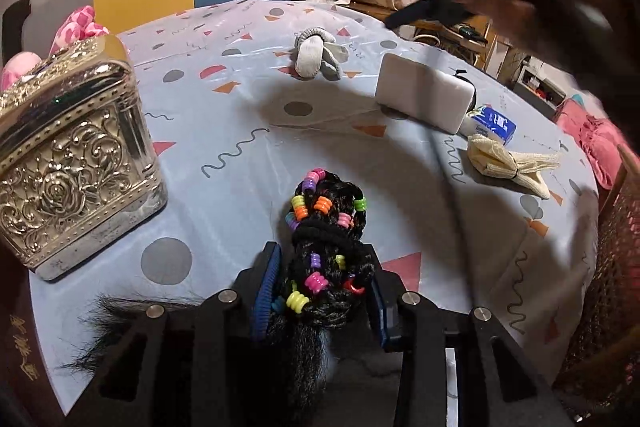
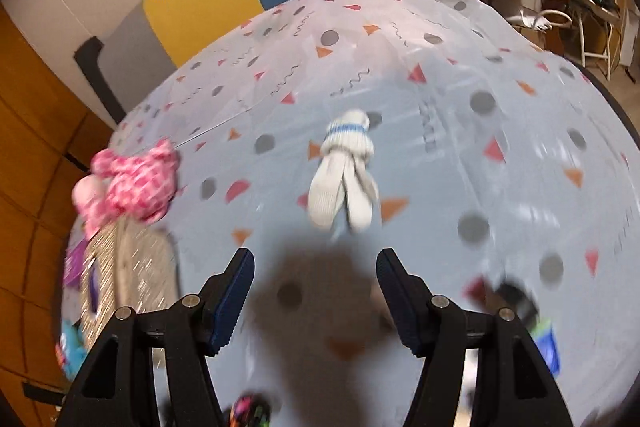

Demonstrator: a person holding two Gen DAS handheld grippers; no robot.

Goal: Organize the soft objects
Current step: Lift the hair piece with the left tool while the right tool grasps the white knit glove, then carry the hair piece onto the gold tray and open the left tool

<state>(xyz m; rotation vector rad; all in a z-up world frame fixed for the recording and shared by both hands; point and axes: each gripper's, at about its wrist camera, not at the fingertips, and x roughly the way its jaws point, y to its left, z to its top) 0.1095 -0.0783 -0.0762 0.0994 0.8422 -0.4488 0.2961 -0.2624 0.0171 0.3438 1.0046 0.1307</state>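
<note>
Left wrist view: left gripper [image 1: 320,291] clamped on a black braided hairpiece [image 1: 326,243] strung with coloured beads, gripped at its bound middle, likely so the loose tail hangs clear for carrying. It sits low over the patterned tablecloth [image 1: 224,107], just beside the embossed silver box [image 1: 76,163], probably the drop point. A grey rolled sock bundle [image 1: 316,55] lies farther back; a cream cloth bundle [image 1: 504,163] lies to the right near a white block [image 1: 424,95]. Right wrist view, blurred: right gripper [image 2: 316,287] with jaws apart, holding nothing, aimed at the sock bundle, apparently lined up as the next pick. Pink cloth [image 2: 136,179] rests near the box.
</note>
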